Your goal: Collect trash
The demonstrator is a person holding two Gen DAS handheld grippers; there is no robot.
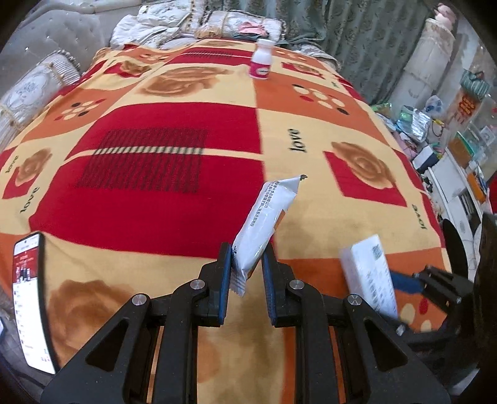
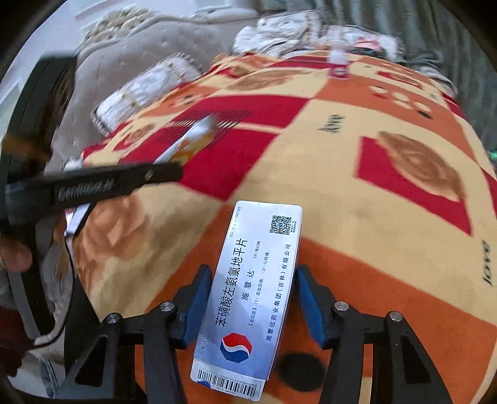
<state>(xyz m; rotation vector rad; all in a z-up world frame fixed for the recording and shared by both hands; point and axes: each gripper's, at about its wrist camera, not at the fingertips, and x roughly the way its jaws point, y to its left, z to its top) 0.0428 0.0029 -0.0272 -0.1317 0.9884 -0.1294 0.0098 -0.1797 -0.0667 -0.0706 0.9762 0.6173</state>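
Observation:
My left gripper [image 1: 247, 267] is shut on a white snack wrapper [image 1: 264, 217] and holds it upright above the patterned blanket [image 1: 155, 186]. My right gripper [image 2: 251, 298] is shut on a silver-blue medicine box [image 2: 251, 289] with Chinese print, held above the blanket [image 2: 372, 217]. That box also shows in the left wrist view [image 1: 369, 273] at the lower right, with the right gripper [image 1: 407, 281] behind it. The wrapper [image 2: 189, 141] and the left gripper [image 2: 174, 169] show at the left of the right wrist view. A small white bottle with a pink label [image 1: 262, 60] stands upright at the bed's far end; it is blurred in the right wrist view [image 2: 338, 63].
A phone [image 1: 29, 301] with its screen lit lies at the bed's near left edge. Pillows [image 1: 37, 90] and folded bedding [image 1: 146, 25] sit along the headboard and far end. A cluttered white cabinet [image 1: 450, 174] stands past the bed's right edge.

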